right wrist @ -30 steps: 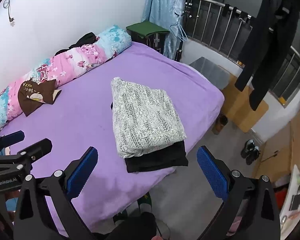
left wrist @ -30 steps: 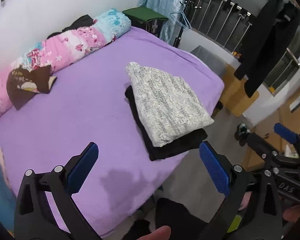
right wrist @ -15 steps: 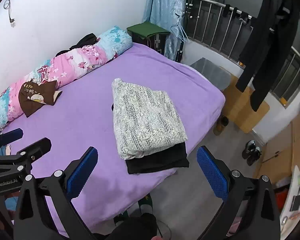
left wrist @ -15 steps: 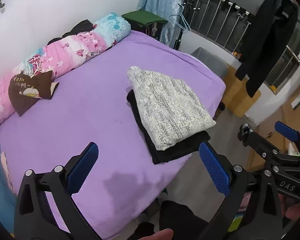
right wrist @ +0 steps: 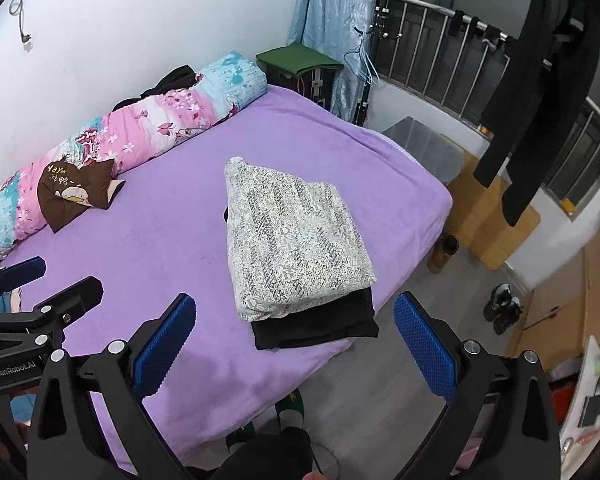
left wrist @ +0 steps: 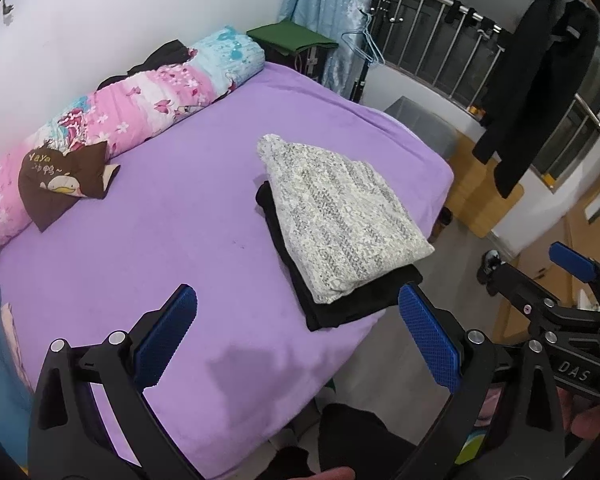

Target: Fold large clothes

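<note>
A folded grey-and-white patterned garment [left wrist: 340, 216] lies on top of a folded black garment [left wrist: 352, 304] near the right front corner of the purple bed [left wrist: 172, 232]. The stack also shows in the right wrist view, with the patterned garment [right wrist: 288, 240] over the black one [right wrist: 316, 326]. My left gripper [left wrist: 298, 332] is open and empty, held above the bed's front edge, short of the stack. My right gripper [right wrist: 294, 344] is open and empty, also back from the stack. Each gripper shows at the edge of the other's view.
A rolled floral quilt [left wrist: 140, 104] lies along the wall with a brown cushion [left wrist: 60, 188] against it. Black clothes [left wrist: 536, 80] hang on a railing at the right. A grey box [left wrist: 424, 124], a wooden board and shoes [right wrist: 504, 308] are on the floor beside the bed.
Both grippers have drawn slightly back and up from the bed, so the stack sits a little farther away. The stack has not moved. Both grippers stay open.
</note>
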`<state>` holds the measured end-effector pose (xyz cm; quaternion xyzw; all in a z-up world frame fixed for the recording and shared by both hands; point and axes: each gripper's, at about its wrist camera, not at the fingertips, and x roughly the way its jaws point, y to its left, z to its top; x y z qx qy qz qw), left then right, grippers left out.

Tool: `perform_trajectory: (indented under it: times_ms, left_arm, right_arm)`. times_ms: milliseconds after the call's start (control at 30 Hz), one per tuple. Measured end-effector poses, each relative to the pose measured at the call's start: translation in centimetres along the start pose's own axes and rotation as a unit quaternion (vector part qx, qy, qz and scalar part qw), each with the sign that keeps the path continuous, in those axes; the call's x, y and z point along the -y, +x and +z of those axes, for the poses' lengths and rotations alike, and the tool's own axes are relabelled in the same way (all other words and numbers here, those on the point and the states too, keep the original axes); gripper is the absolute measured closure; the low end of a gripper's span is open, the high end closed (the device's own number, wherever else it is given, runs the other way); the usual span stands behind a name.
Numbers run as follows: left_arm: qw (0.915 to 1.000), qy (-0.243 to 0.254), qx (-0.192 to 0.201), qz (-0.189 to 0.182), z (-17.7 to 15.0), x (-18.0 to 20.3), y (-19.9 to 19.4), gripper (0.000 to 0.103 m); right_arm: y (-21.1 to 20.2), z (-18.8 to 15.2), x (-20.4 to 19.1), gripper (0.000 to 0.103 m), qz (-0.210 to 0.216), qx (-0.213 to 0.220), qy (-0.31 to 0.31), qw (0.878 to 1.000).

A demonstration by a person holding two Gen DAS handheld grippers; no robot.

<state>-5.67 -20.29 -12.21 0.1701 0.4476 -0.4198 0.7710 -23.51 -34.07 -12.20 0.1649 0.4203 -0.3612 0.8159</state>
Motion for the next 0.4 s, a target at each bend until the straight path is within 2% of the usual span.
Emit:
perform_trajectory:
  times_ms: [200, 400]
  left_arm:
    - [1.0000, 0.001, -0.004, -0.007, 0.05, -0.01, 0.16, 0.006]
    - [1.0000, 0.002, -0.006, 0.003, 0.14, -0.04, 0.23, 0.006]
  right_arm:
    - [0.07, 0.06, 0.02, 0.006, 0.000, -0.002, -0.003, 1.000]
    - [-0.26, 0.05, 0.01, 0.006, 0.000, 0.002, 0.000, 1.000]
